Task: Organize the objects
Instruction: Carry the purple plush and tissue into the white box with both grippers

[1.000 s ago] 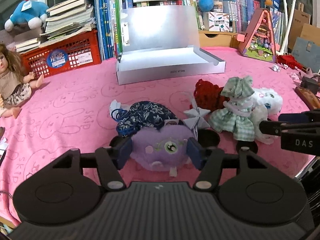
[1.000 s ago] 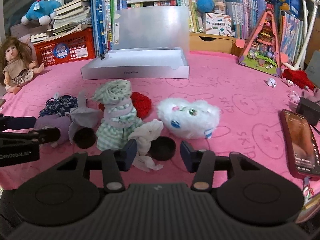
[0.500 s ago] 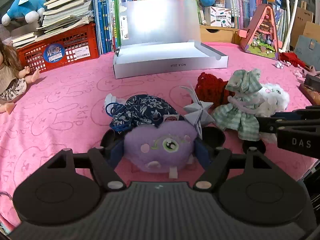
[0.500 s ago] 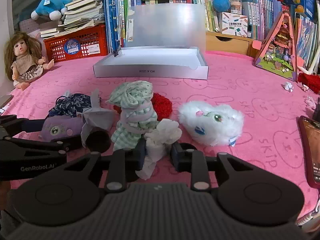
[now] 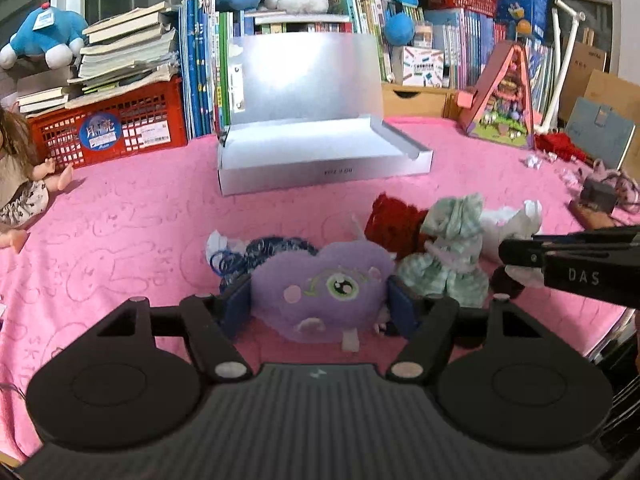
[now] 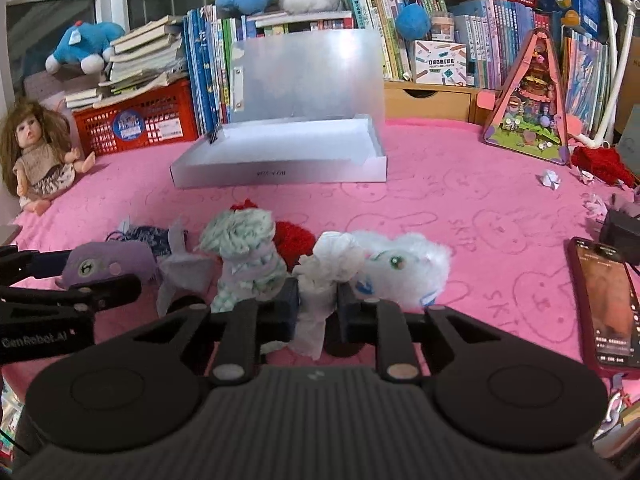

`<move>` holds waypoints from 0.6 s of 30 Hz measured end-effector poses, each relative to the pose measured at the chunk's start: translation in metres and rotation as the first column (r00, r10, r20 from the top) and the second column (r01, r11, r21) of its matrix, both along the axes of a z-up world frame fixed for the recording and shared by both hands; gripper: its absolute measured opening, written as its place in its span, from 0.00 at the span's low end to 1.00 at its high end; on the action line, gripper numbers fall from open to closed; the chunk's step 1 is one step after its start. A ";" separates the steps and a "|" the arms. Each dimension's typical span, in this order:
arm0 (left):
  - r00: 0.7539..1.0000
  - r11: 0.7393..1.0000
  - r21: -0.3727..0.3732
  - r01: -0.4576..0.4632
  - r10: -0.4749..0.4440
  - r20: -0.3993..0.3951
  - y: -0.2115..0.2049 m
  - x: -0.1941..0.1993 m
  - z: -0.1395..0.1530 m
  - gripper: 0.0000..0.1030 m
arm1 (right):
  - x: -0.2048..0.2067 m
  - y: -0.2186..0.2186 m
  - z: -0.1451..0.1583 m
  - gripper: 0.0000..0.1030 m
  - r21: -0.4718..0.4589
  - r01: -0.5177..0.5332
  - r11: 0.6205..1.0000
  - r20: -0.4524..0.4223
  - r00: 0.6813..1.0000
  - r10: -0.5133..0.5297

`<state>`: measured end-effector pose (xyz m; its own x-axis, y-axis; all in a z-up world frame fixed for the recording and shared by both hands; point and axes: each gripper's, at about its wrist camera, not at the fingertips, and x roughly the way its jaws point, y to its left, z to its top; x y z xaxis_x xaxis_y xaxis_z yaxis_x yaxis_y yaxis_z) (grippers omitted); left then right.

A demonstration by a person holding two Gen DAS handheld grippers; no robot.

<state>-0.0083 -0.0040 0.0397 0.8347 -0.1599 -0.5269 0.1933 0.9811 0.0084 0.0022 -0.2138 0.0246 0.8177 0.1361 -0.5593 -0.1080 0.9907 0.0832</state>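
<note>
Pinching the purple plush [image 5: 322, 294] and white cloth [image 6: 320, 276], both grippers' jaws had gripped; next, lifting toward the open box [image 5: 320, 160].

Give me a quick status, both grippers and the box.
Left gripper clamped on purple plush. Right gripper shut on white cloth. Open silver box sits beyond, interior bare. Green-dress doll and white plush crowd close by.

Pink blanket [image 6: 440, 200], open box [image 6: 280, 170], phone [image 6: 604, 300]
</note>
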 end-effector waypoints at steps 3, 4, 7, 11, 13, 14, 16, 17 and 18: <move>1.000 1.000 0.003 -0.001 0.001 0.013 0.003 0.006 0.010 0.72 | 0.004 -0.003 0.006 0.23 -0.012 -0.004 1.000 0.011 1.000 0.004; 1.000 1.000 0.002 -0.003 0.003 0.015 0.004 0.009 0.014 0.72 | 0.006 -0.004 0.009 0.23 -0.018 -0.005 1.000 0.013 1.000 0.005; 1.000 1.000 -0.014 -0.002 0.002 0.009 0.010 0.022 0.024 0.72 | 0.015 -0.009 0.017 0.23 -0.008 -0.012 1.000 0.009 1.000 0.012; 1.000 0.999 -0.031 -0.009 0.010 0.008 0.015 0.039 0.038 0.72 | 0.031 -0.017 0.027 0.23 0.019 -0.017 1.000 -0.013 1.000 0.018; 1.000 0.999 -0.036 -0.012 0.013 0.016 0.016 0.048 0.044 0.72 | 0.039 -0.019 0.032 0.23 0.020 -0.024 1.000 -0.012 1.000 0.024; 1.000 0.999 -0.038 -0.015 0.016 0.019 0.017 0.052 0.047 0.72 | 0.042 -0.019 0.034 0.23 0.016 -0.025 1.000 -0.008 1.000 0.025; 0.999 0.999 -0.041 -0.023 0.025 0.027 0.018 0.064 0.054 0.72 | 0.051 -0.021 0.040 0.23 0.004 -0.028 1.000 -0.001 1.000 0.028; 0.999 0.999 -0.040 -0.028 0.029 0.032 0.019 0.069 0.057 0.72 | 0.057 -0.021 0.043 0.23 0.000 -0.028 1.000 0.001 1.000 0.028; 0.999 0.999 -0.040 -0.031 0.033 0.034 0.019 0.075 0.060 0.72 | 0.062 -0.022 0.045 0.23 -0.002 -0.029 1.000 0.001 1.000 0.029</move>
<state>0.0669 0.0149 0.0995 0.8574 -0.1528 -0.4914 0.1619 0.9865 -0.0242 0.0644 -0.2358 0.0698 0.8141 0.1581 -0.5588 -0.1363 0.9874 0.0807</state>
